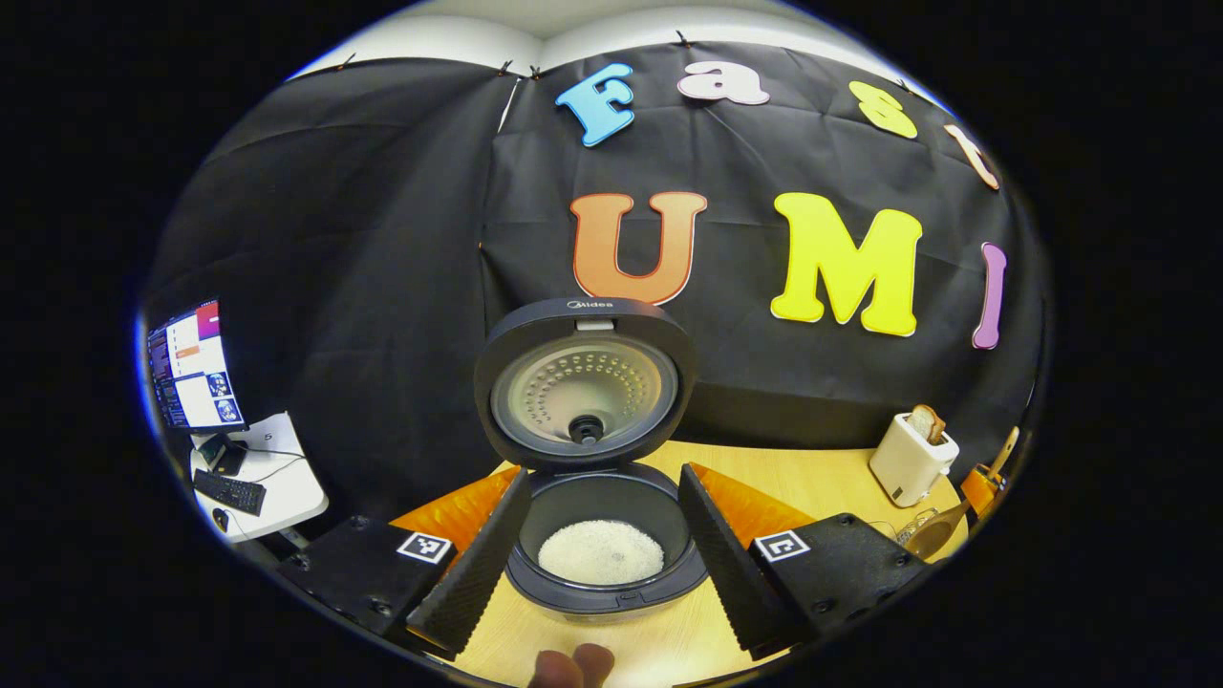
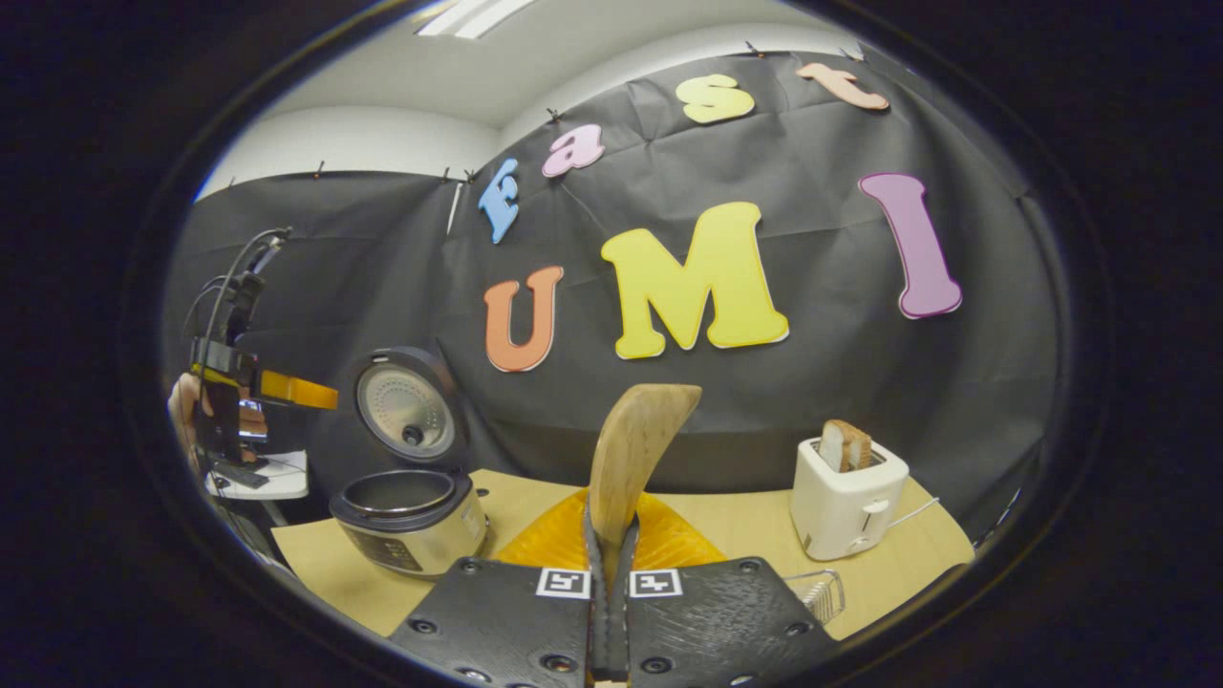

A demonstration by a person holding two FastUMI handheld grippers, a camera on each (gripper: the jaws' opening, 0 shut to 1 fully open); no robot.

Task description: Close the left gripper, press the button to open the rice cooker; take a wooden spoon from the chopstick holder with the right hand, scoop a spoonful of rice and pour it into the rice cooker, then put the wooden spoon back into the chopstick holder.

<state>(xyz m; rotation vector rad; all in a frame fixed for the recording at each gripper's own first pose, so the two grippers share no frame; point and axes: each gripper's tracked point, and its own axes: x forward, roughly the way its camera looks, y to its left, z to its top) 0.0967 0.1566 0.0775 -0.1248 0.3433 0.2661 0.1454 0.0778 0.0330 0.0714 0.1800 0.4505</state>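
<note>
Rice (image 1: pixel 600 551) lies as a white mound in the inner pot of the rice cooker (image 1: pixel 602 516), seen from above in the left gripper view, between the spread fingers of the left hand-held gripper (image 1: pixel 600 535), which stands wide and holds nothing. The cooker's lid (image 1: pixel 585 382) stands upright, its perforated inner plate facing the camera, and the word "Midea" reads along its top rim. Two fingertips of a person (image 1: pixel 573 666) show at the bottom edge on the worktop (image 1: pixel 822 478).

From the right gripper view the rice cooker (image 2: pixel 409 521) sits at the left of the worktop (image 2: pixel 745 530), its pot's inside hidden by the rim, lid (image 2: pixel 406 406) raised. The right hand-held gripper (image 2: pixel 611 564) is clamped narrowly on the handle of the wooden spoon (image 2: pixel 635 449), whose bowl points up. A white toaster (image 2: pixel 846 502) with bread in its slot stands to the right, and a wire rack (image 2: pixel 820 592) lies just beside the gripper. The left hand-held gripper (image 2: pixel 287 389) shows farther off, above and left of the cooker.

No chopstick holder is identifiable for certain.
</note>
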